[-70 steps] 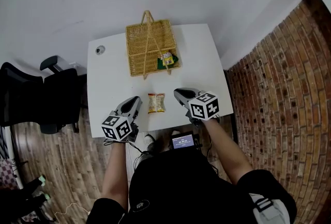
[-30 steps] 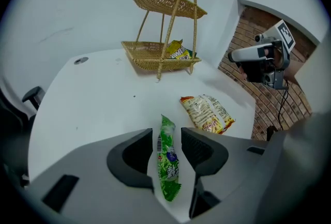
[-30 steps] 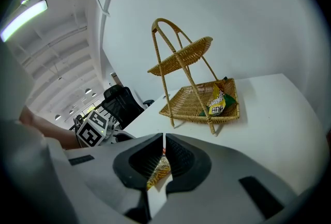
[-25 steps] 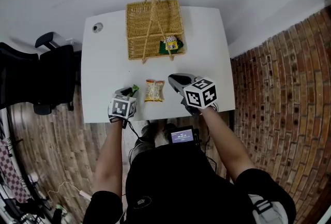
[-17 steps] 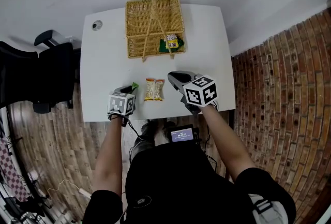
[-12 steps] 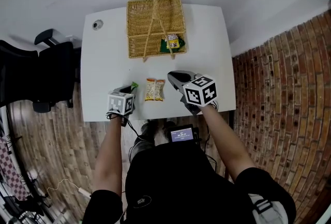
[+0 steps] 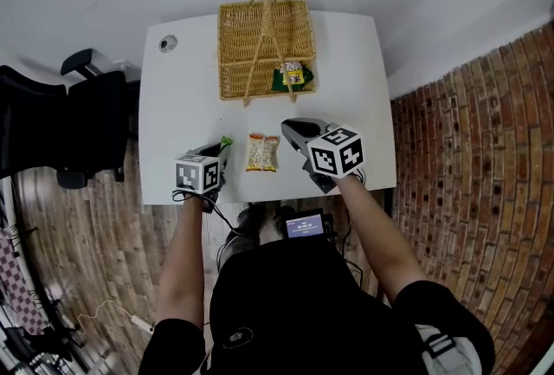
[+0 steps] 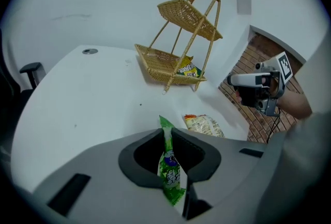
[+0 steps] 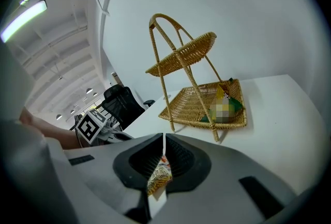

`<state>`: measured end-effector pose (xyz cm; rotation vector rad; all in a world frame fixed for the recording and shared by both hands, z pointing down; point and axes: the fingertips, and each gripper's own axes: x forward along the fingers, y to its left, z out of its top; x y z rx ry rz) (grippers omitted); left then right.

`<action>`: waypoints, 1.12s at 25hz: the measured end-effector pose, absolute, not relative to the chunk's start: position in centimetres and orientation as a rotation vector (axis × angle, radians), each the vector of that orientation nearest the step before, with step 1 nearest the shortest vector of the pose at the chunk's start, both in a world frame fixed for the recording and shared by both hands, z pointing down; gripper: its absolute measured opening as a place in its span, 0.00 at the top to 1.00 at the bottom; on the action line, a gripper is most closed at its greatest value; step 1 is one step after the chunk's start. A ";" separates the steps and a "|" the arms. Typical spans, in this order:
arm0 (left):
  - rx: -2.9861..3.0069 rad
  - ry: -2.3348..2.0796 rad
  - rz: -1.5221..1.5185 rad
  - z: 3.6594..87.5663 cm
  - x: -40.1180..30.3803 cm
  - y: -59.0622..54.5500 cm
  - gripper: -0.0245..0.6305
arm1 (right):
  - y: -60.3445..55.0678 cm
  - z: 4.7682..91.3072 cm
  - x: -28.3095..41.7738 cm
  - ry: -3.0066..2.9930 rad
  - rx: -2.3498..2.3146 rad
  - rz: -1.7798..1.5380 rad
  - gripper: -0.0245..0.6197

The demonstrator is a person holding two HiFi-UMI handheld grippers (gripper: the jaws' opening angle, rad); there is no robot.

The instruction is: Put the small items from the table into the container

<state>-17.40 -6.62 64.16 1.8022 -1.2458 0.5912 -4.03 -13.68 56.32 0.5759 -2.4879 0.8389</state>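
One green packet (image 8: 170,165) sits pinched lengthwise between the left gripper's (image 7: 219,151) closing jaws, basket (image 7: 238,61) ahead, slightly right, by the table's (image 7: 182,118) far edge.

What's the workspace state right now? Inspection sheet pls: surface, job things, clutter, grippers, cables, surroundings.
Surface: white table, no spills seen.
Job's things: basket at the far edge, yellow packet in its lower tier; snack packet loose on the table; green packet in the left gripper.
Clutter: round disc near the far left corner.
Grippers: left gripper fingers closing on the green packet; right gripper fingers together, gripping nothing, right of the snack packet.
Cables: cable hangs from the right gripper.
Surroundings: chair left, brick wall right, wood floor.
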 end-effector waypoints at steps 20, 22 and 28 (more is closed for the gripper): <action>1.984 -1.327 0.274 57.1 -18.3 -11.2 0.88 | -14.8 53.4 -4.6 -2.552 0.613 0.769 0.93; 2.006 -1.346 0.241 56.3 -18.6 -11.8 0.88 | -15.2 53.0 -4.5 -2.560 0.621 0.757 0.93; 2.048 -1.391 0.192 54.7 -19.3 -13.6 0.88 | -16.0 52.1 -4.2 -2.571 0.640 0.726 0.93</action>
